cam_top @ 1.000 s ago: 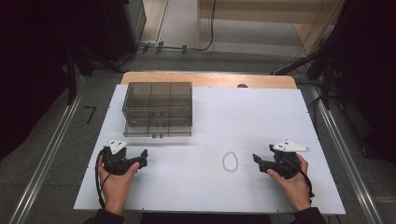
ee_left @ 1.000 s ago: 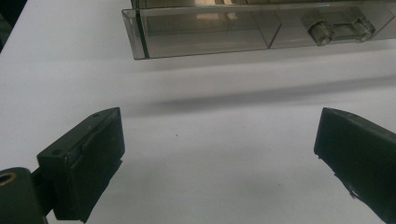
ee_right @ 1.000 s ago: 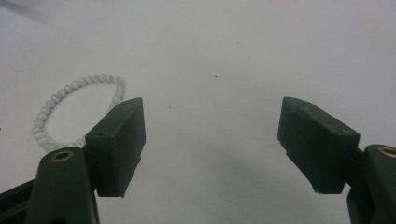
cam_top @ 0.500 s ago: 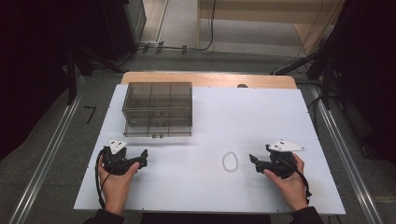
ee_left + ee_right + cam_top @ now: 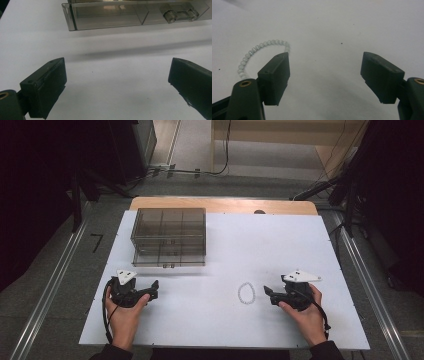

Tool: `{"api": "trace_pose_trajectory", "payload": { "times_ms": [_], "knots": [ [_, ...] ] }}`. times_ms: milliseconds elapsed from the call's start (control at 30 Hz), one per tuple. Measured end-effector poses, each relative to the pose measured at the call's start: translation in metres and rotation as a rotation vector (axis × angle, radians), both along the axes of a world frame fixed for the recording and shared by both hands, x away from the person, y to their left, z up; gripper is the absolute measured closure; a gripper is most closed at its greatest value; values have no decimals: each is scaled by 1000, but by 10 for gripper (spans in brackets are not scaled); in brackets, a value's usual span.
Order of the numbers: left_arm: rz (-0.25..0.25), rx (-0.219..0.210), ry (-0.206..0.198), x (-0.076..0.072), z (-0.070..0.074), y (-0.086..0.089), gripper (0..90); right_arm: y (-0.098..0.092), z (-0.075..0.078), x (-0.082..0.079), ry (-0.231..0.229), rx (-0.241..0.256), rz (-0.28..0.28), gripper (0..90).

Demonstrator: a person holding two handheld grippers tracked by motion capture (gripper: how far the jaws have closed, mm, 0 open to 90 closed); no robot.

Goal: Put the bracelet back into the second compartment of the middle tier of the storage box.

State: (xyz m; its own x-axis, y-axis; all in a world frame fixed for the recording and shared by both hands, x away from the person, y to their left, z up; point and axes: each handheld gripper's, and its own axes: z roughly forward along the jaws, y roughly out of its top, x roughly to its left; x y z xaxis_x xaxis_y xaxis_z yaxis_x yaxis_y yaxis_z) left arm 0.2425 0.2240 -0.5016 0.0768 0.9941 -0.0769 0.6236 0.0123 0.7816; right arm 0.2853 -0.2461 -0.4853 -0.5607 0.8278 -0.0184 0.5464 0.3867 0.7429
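Right gripper [image 5: 268,294] has crept left toward the bead bracelet [image 5: 246,293] on the white table [image 5: 280,245]; left gripper [image 5: 152,289] stays put near the smoky drawer box [image 5: 169,236]. Left gripper view: jaws spread wide, box [image 5: 135,12] ahead. Right gripper view: jaws apart, bracelet [image 5: 254,53] beside one jaw.

Bead bracelet [image 5: 246,293] lies between both grippers, drawer box [image 5: 169,236] behind.
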Motion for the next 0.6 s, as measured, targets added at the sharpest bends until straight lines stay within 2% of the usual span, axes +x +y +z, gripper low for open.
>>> {"api": "trace_pose_trajectory", "payload": {
  "times_ms": [600],
  "knots": [
    [-2, -3, 1, 0, 0, 0, 19, 15, -3, 2, 5, -19, 26, 234]
  ]
}}
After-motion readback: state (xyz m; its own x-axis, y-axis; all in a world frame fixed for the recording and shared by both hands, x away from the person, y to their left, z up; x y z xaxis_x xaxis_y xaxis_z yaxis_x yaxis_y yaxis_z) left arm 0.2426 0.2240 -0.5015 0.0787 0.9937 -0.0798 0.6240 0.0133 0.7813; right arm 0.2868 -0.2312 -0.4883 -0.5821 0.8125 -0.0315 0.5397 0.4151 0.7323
